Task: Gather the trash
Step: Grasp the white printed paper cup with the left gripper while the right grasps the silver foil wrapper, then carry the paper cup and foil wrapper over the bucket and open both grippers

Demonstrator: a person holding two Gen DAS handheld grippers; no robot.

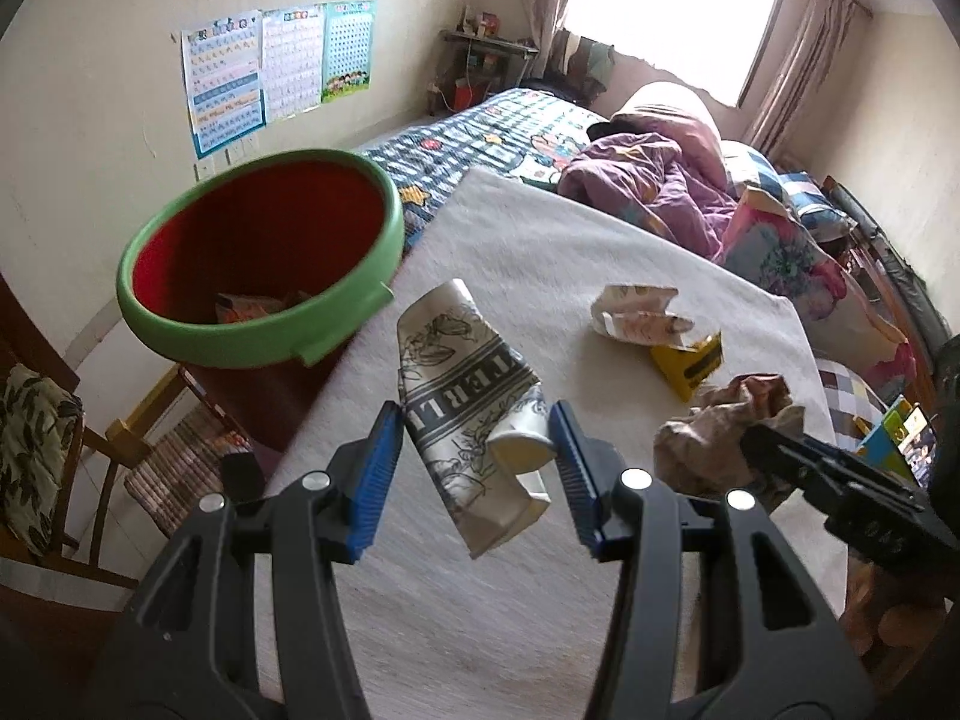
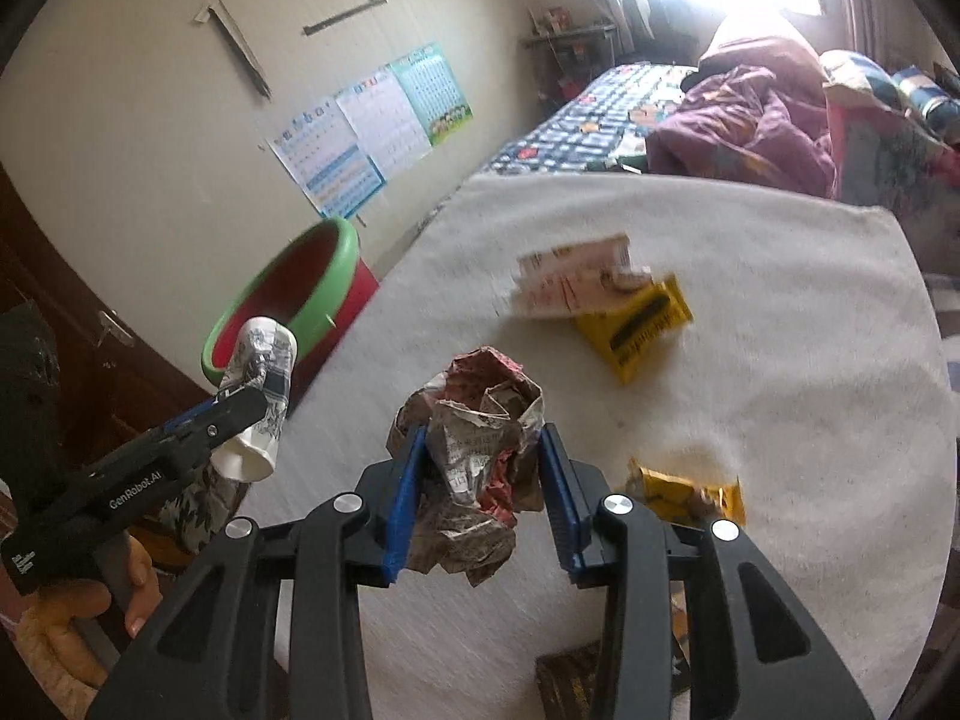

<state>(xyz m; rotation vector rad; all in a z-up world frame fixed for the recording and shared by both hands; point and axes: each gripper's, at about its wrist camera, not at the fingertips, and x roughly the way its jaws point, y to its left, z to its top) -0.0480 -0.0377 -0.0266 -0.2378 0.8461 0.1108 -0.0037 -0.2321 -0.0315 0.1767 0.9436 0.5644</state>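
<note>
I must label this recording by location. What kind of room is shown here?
Most likely a bedroom in a home. A bed with a rumpled purple quilt stands under a curtained window, and children's learning charts hang on the wall.

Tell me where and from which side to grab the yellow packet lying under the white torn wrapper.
Grip the yellow packet at its free lower corner nearest the camera, coming from the near side, fingers across its thin edge. It lies flat on the white cloth, and the white torn wrapper covers its far end, so only the near part is open.
</note>
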